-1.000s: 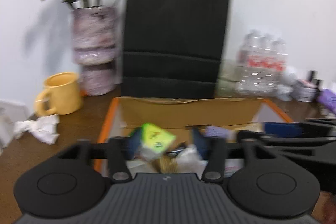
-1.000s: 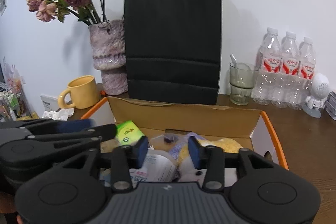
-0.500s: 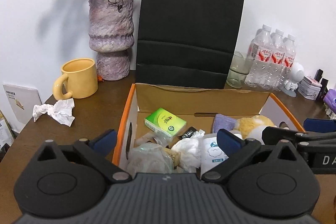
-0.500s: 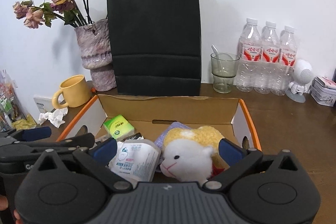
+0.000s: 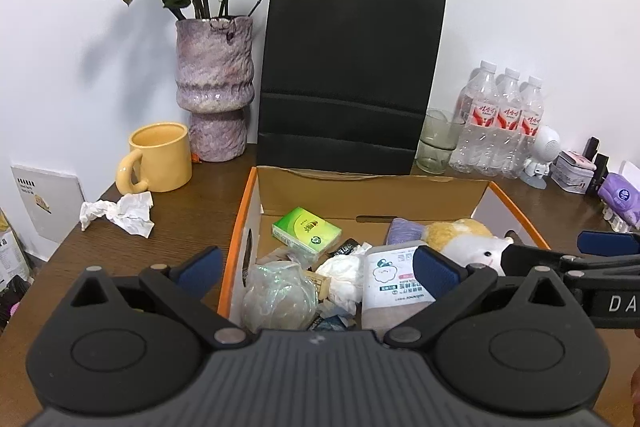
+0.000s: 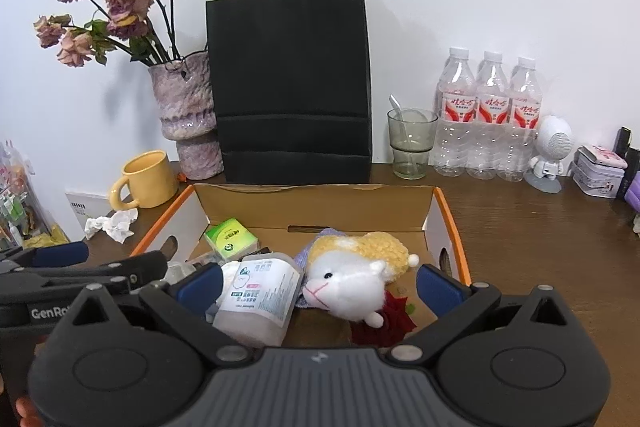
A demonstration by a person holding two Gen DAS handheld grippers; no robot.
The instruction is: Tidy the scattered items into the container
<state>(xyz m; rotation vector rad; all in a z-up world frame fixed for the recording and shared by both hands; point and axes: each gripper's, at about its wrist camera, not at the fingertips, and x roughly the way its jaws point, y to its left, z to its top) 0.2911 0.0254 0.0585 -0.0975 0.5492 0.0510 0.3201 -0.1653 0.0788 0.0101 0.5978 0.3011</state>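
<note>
Left gripper (image 5: 316, 269) and right gripper (image 6: 318, 283) hovering over cardboard box (image 5: 372, 193), fingers spread wide, holding nothing. Green packet (image 5: 306, 229), plush sheep (image 6: 352, 277) lying inside. Only right view showing red rose (image 6: 384, 321). One crumpled tissue (image 5: 120, 213) sitting out on table (image 5: 188, 211). Three bottles (image 6: 490, 111) standing behind.

Dark wooden table (image 5: 192, 211) carries an orange-edged cardboard box (image 5: 372, 191) centrally, yellow ceramic mug (image 5: 160, 157) and crumpled white tissue (image 5: 120, 213) at ten o'clock.
</note>
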